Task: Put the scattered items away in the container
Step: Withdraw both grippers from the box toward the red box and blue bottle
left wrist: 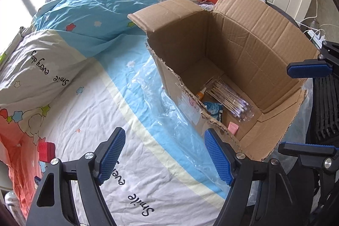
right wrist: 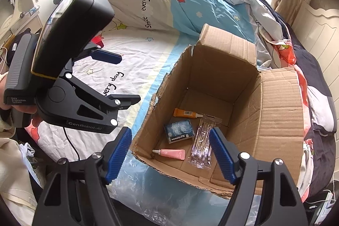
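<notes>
Two views show a cardboard box on a bed.

From the left wrist, we see the left gripper point(left wrist: 165, 156) over the bed sheet point(left wrist: 89, 111), its jaws spread wide and holding nothing. The box point(left wrist: 243, 39) stands open to the right on clear plastic film point(left wrist: 148, 86). Inside it we make out a bundle of cotton swabs point(left wrist: 229, 97), an orange tube point(left wrist: 201, 94), a blue packet point(left wrist: 214, 108) and a pink tube point(left wrist: 233, 126). A red block point(left wrist: 46, 151) lies on the sheet at far left, well apart from the box. A rumpled quilt point(left wrist: 89, 20) fills the far side. The right gripper point(left wrist: 307, 108) shows at the right edge, jaws spread.

From the right wrist, we look down into the box point(right wrist: 279, 111). The right gripper point(right wrist: 171, 154) hovers over its near edge, jaws spread and empty. On the box floor lie the orange tube point(right wrist: 184, 113), the blue packet point(right wrist: 179, 130), the pink tube point(right wrist: 172, 153) and the swabs point(right wrist: 202, 141), near one another. The left gripper point(right wrist: 127, 79) is at left above the sheet point(right wrist: 135, 46), jaws apart.
</notes>
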Demonstrator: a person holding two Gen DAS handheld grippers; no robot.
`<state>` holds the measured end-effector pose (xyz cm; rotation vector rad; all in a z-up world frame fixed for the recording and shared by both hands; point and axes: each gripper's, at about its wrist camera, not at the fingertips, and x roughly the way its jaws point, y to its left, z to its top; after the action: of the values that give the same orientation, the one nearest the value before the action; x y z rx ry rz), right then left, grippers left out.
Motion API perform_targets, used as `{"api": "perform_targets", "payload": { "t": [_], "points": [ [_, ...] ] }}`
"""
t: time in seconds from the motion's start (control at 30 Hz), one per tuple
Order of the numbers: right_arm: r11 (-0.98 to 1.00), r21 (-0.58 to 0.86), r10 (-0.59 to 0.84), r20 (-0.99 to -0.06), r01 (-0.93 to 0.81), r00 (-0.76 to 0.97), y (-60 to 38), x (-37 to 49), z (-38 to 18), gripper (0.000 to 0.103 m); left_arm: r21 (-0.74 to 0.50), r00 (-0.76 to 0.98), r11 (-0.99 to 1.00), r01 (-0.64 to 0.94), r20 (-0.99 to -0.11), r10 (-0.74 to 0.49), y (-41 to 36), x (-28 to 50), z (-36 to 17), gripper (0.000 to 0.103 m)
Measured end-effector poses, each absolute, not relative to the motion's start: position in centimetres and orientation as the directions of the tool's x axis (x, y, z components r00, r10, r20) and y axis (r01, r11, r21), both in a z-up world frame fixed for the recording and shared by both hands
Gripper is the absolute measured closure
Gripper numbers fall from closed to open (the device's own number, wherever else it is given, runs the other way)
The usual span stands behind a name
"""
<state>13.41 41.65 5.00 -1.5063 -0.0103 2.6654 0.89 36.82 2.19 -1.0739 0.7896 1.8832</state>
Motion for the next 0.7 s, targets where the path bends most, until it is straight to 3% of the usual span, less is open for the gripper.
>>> {"api": "perform_targets", "payload": {
  "t": [0.7],
  "points": [
    [-0.998,-0.054,0.069,-0.854,-0.044,-0.516,38.6,11.5,5.6,0.026,0.074,-0.307,-0.579,-0.812,-0.898,0.315,31.2,-1.6,2.1,0.023]
  ]
}}
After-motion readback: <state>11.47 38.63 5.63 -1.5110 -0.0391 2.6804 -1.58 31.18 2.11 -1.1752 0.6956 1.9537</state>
